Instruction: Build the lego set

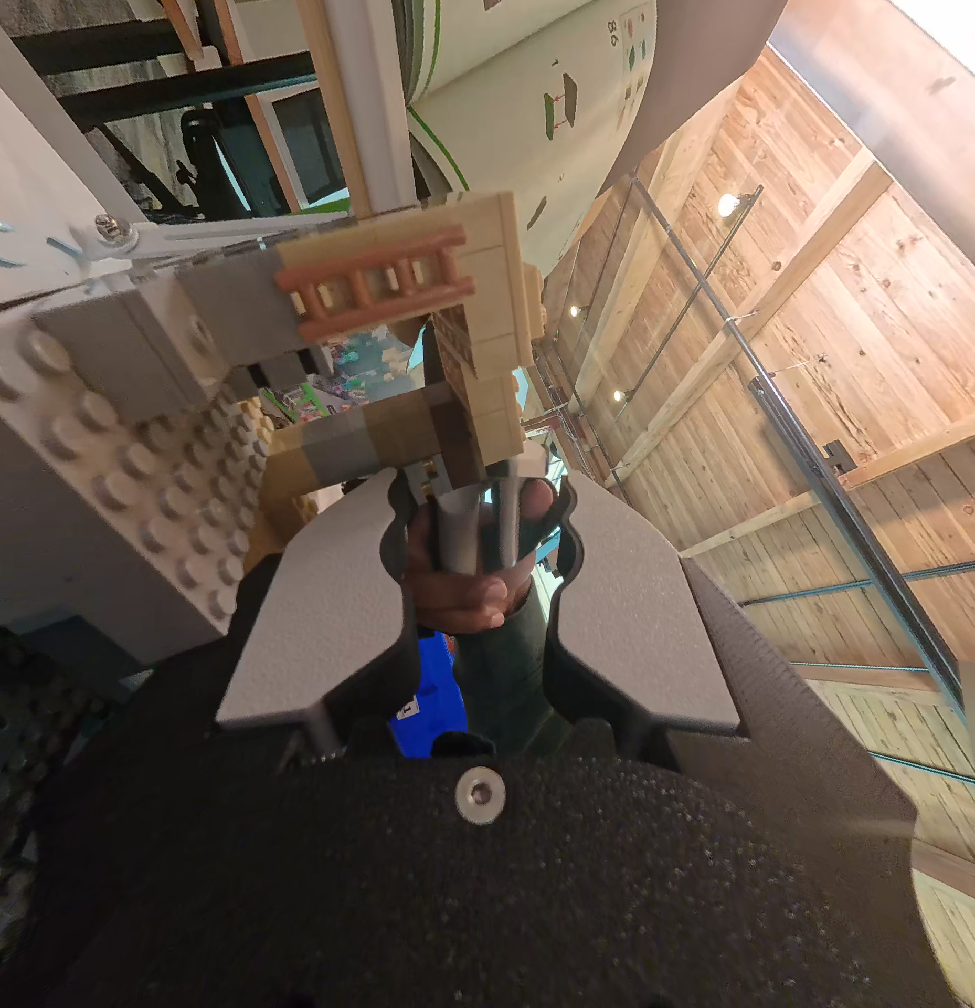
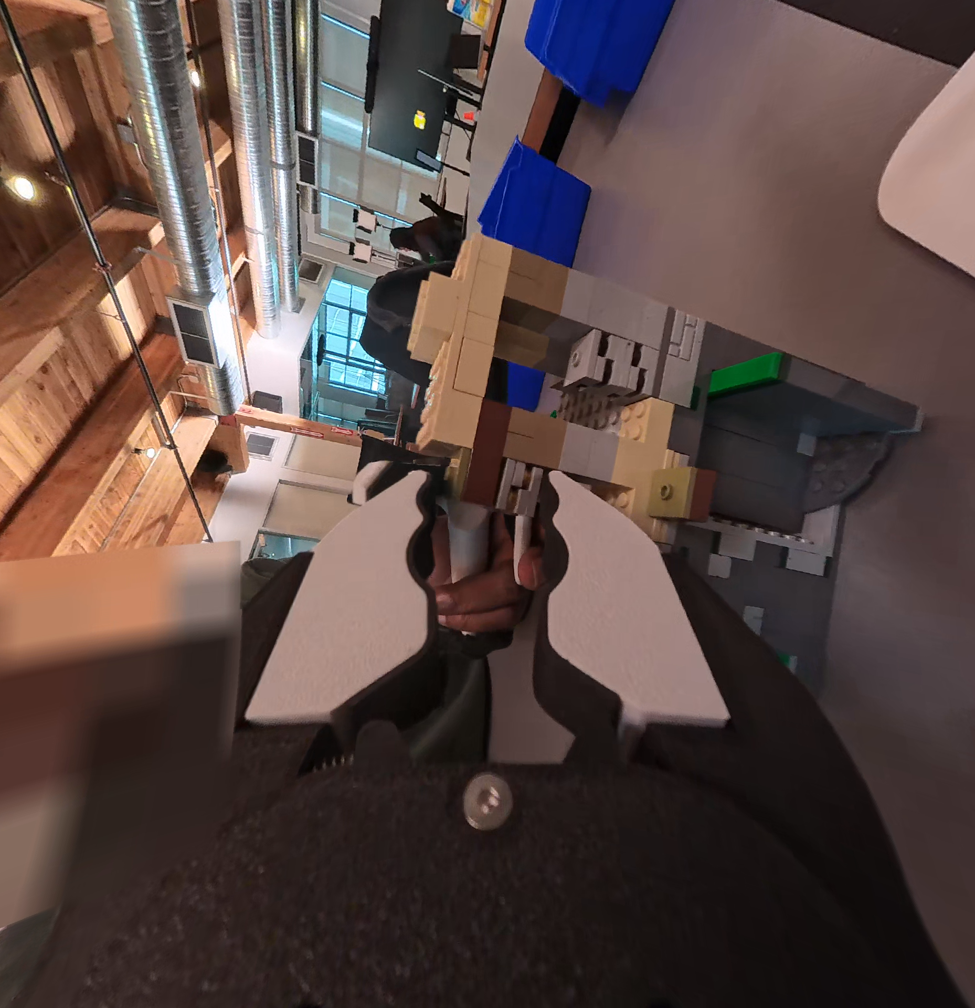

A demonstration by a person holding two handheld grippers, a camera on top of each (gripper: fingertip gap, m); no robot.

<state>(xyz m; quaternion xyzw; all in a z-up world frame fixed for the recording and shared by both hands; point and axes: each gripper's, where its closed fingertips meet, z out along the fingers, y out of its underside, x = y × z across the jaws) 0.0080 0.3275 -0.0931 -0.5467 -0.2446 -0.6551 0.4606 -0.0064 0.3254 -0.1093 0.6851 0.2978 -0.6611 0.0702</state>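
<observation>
Left gripper [image 1: 477, 491] parted wide, gripping nothing; right gripper [image 2: 485, 485] likewise agape and unladen. Just beyond both tips, tan-and-grey lego build [image 2: 529, 371], lifted off the grey counter [image 2: 747, 163] (tipped sideways), long axis running left to right, tan top pointing left in the right wrist view. Brown ladder [image 1: 373, 283] along its side. Instruction booklet [image 1: 529, 98] beyond, print left unread. Blue bins [image 2: 534, 213] farther off.

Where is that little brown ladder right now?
In the left wrist view, the brown ladder sits upper centre, lying against the tan wall of the lego building, next to its grey bricks.
</observation>
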